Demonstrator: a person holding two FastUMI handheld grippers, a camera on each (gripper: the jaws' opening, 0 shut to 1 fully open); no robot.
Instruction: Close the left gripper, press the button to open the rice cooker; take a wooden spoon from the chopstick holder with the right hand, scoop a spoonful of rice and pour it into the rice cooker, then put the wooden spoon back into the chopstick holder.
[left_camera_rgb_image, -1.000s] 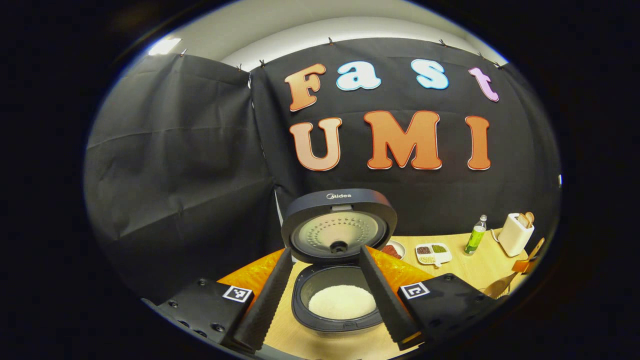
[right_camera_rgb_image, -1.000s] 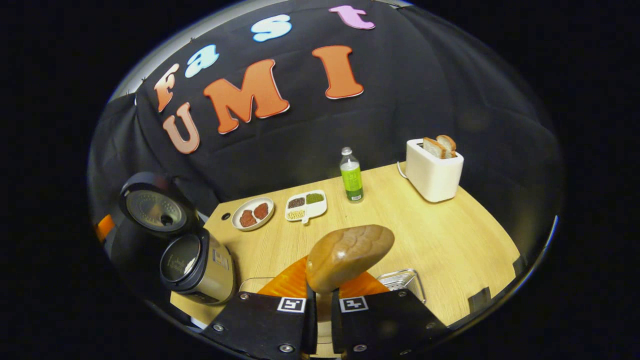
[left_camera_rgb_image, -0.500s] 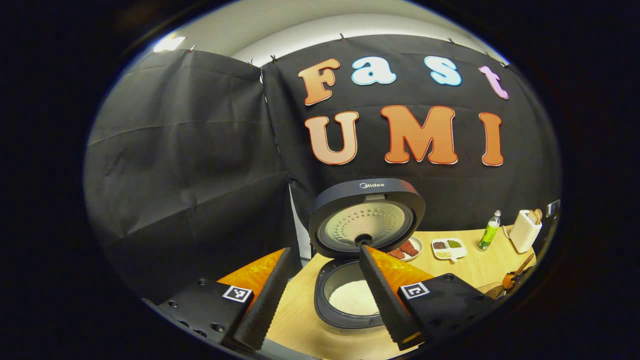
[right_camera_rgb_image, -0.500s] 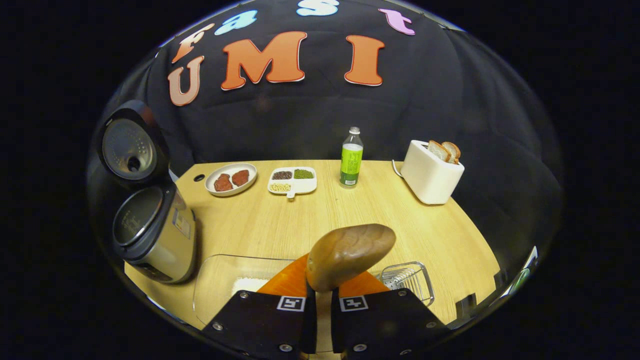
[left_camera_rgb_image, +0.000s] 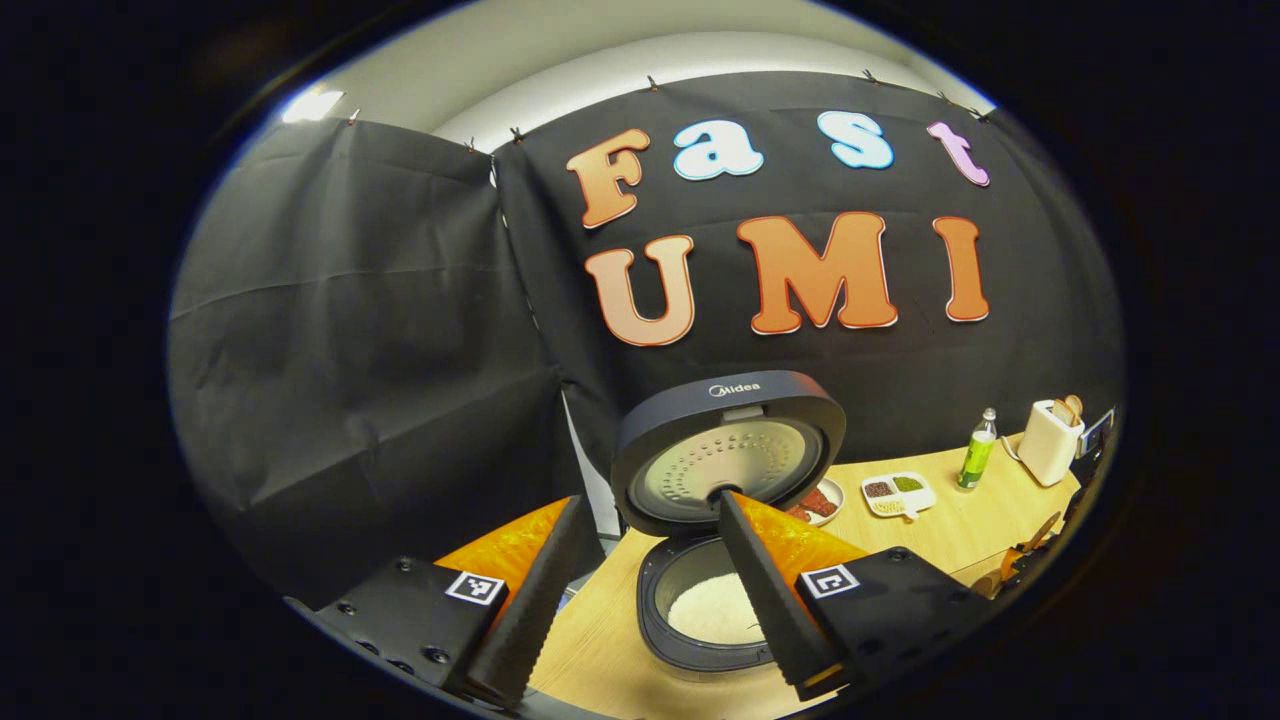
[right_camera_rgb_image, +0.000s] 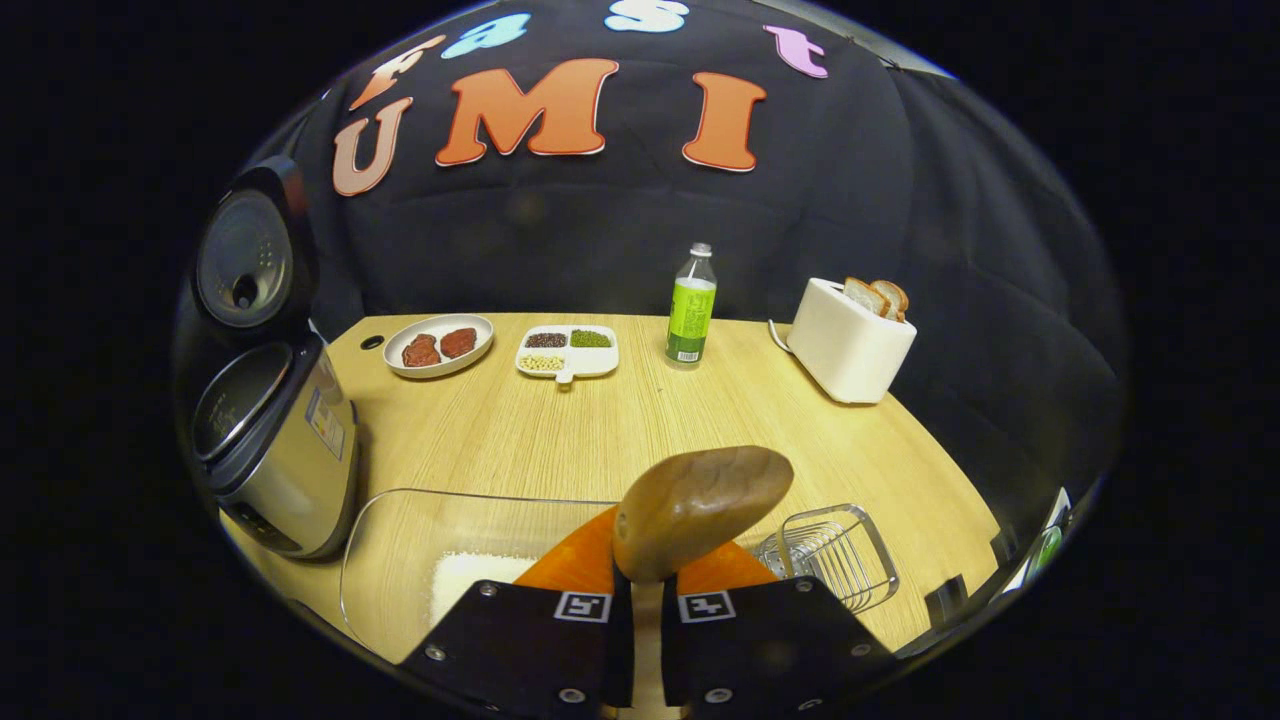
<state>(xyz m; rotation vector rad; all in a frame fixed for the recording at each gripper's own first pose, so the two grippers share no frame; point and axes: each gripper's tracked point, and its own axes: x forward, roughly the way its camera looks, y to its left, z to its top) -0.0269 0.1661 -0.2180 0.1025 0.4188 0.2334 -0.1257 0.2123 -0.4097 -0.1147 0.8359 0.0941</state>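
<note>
The wooden spoon (right_camera_rgb_image: 700, 510) is pinched at its neck between the pressed-together fingers of the right gripper (right_camera_rgb_image: 640, 590), its bowl rising straight ahead of the tongs with the long axis running along the fingers and the bowl's back turned toward the camera, so no rice can be seen on it. Taking the wire chopstick holder (right_camera_rgb_image: 835, 555) as the landmark, the spoon hangs just to its left and a little nearer the camera; the holder sits low and right of the tongs, so returning the spoon seems to call for a short swing rightward and down, handle first. The clear rice tray (right_camera_rgb_image: 400, 560) lies on the far side of the spoon from the holder, and the rice cooker (right_camera_rgb_image: 275, 440), lid up, stands beyond the tray, well apart from the holder. The right hand is plainly the nearer one; the left gripper (left_camera_rgb_image: 650, 600), fingers spread and empty, hangs over by the cooker, whose pot shows white rice (left_camera_rgb_image: 712, 610). Against the frames a second back, the right gripper view has levelled and swung away from the cooker, the holder has come more fully into sight, and the left gripper view has drifted so the cooker sits farther right between its fingers.
</note>
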